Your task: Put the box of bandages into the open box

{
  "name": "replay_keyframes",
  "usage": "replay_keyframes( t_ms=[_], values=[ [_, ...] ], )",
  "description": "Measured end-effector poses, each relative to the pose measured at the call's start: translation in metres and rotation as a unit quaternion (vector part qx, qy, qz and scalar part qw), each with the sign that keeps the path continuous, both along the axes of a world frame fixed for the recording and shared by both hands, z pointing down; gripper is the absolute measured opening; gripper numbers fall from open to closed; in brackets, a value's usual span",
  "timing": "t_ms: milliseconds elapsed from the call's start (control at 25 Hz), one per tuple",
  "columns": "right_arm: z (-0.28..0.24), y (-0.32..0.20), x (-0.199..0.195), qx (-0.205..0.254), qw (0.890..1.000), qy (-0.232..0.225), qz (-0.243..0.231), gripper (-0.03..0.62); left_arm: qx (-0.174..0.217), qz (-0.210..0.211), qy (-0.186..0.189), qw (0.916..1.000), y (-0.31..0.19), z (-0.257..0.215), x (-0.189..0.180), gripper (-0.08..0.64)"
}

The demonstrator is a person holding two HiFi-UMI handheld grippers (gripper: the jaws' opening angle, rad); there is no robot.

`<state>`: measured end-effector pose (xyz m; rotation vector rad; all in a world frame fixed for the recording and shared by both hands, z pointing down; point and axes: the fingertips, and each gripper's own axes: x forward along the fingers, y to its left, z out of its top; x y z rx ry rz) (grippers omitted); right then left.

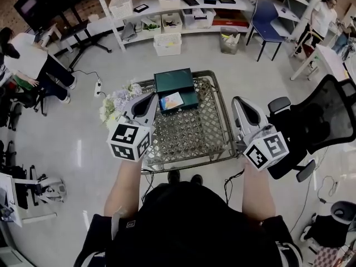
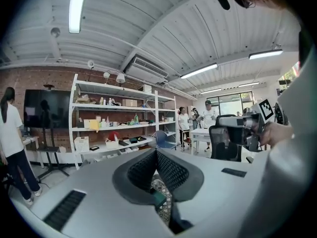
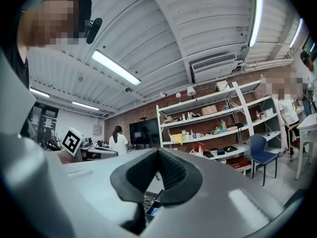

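Lattice counter (image 1: 192, 135), shelf-lined brick room.
Left gripper (image 1: 150, 97), right gripper (image 1: 238, 100): jaws closed, empty; only the head view shows the open box (image 1: 173, 82) whole.

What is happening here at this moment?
A person stands over a metal lattice table, holding a claw in each hand. The left claw and the right claw are both shut and empty, above the table. A small colourful box lies at the dark green box; whether it is inside, I cannot tell.
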<state>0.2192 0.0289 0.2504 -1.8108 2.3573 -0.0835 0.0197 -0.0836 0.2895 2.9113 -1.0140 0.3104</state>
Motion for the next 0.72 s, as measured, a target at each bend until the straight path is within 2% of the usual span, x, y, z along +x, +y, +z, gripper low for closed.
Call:
replay_keyframes(
  t_ms=[280,720],
  values=[
    [0.018,-0.005,-0.009,-0.017,1.000,0.025,-0.006,0.008,-0.008,-0.012,0.001,0.9999,-0.003,0.008,-0.001,0.006],
    [0.036,-0.008,-0.012,-0.039,0.999,0.027,-0.004,0.006,-0.021,-0.013,0.001,0.9997,-0.003,0.018,-0.007,0.006]
  ],
)
